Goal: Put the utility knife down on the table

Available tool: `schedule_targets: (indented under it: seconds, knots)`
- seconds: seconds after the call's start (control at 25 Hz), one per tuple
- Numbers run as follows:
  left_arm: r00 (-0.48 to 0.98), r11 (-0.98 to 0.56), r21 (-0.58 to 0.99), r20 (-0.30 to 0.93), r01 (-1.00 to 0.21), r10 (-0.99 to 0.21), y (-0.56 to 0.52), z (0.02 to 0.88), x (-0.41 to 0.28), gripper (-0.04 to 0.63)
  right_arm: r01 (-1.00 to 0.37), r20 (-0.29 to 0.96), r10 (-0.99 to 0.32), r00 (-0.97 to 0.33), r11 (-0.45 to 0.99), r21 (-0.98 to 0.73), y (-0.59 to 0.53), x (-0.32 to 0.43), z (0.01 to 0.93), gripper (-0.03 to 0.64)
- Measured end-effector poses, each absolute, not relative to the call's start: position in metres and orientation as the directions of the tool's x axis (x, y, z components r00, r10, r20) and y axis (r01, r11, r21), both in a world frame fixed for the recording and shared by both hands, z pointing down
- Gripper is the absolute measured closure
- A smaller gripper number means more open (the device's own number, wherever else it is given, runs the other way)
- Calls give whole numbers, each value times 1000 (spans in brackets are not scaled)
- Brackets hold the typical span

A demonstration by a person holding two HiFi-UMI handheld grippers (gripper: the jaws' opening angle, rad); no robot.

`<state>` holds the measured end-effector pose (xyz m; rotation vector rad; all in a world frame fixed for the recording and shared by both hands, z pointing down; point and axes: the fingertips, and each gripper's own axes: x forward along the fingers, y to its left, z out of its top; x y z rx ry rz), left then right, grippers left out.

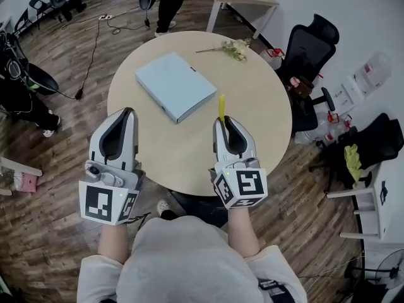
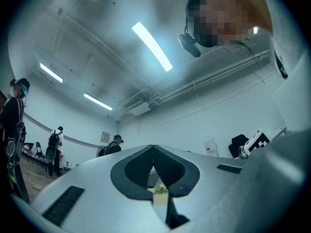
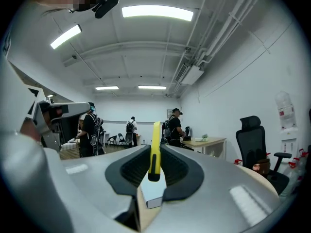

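Observation:
A yellow utility knife [image 1: 221,106] sticks out past the tips of my right gripper [image 1: 223,124], which is shut on it above the round wooden table [image 1: 265,100]. In the right gripper view the utility knife [image 3: 155,149] stands upright between the closed jaws of the right gripper [image 3: 155,147]. My left gripper [image 1: 129,113] hangs over the table's near left edge with its jaws together and nothing in them. The left gripper [image 2: 153,147] in its own view points up toward the ceiling, jaws meeting at the tips.
A light blue flat box [image 1: 175,85] lies in the middle of the table, and a sprig of flowers [image 1: 232,48] at the far side. A black office chair [image 1: 309,55] stands to the right. People stand at the back of the room [image 3: 173,125].

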<state>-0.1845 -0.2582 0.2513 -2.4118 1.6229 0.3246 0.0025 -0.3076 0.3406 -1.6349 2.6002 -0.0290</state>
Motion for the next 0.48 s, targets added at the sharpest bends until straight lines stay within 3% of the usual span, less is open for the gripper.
schedule_targets:
  seconds: [0.48]
  knots:
    - [408,-420,5,-228,-908,-884,-307,292,-201,586,-923,179,-906,-384,373,-93,-343,-13,438,543]
